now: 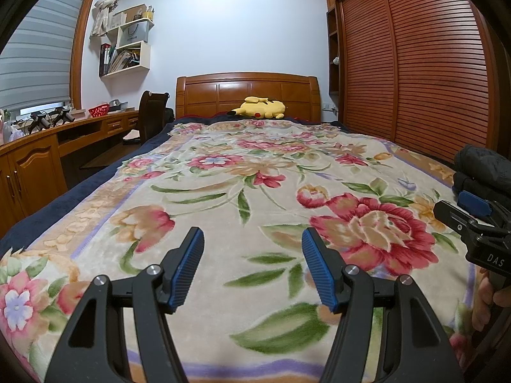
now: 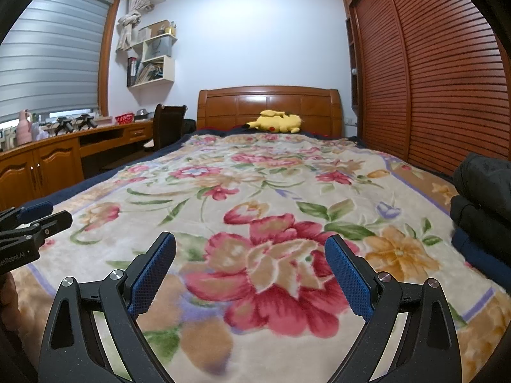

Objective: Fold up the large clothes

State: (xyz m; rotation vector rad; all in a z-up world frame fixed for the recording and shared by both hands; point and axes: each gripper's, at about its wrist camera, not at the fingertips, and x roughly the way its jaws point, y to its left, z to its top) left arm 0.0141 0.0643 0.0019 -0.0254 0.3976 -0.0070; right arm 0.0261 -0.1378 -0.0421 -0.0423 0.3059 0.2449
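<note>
A stack of folded dark clothes (image 2: 484, 204), black on top and navy below, lies at the right edge of the bed; it also shows in the left wrist view (image 1: 482, 172). My left gripper (image 1: 252, 239) is open and empty, low over the floral blanket (image 1: 223, 191) near the bed's foot. My right gripper (image 2: 250, 244) is open and empty, over a big red flower, left of the stack. Each gripper shows in the other's view: the right one (image 1: 472, 214) at the right edge, the left one (image 2: 38, 217) at the left edge.
A yellow plush toy (image 2: 276, 123) lies by the wooden headboard (image 2: 268, 102). A desk (image 2: 64, 150) with a chair (image 2: 167, 124) runs along the left. Slatted wardrobe doors (image 2: 431, 79) line the right wall. Shelves (image 2: 153, 57) hang at the back left.
</note>
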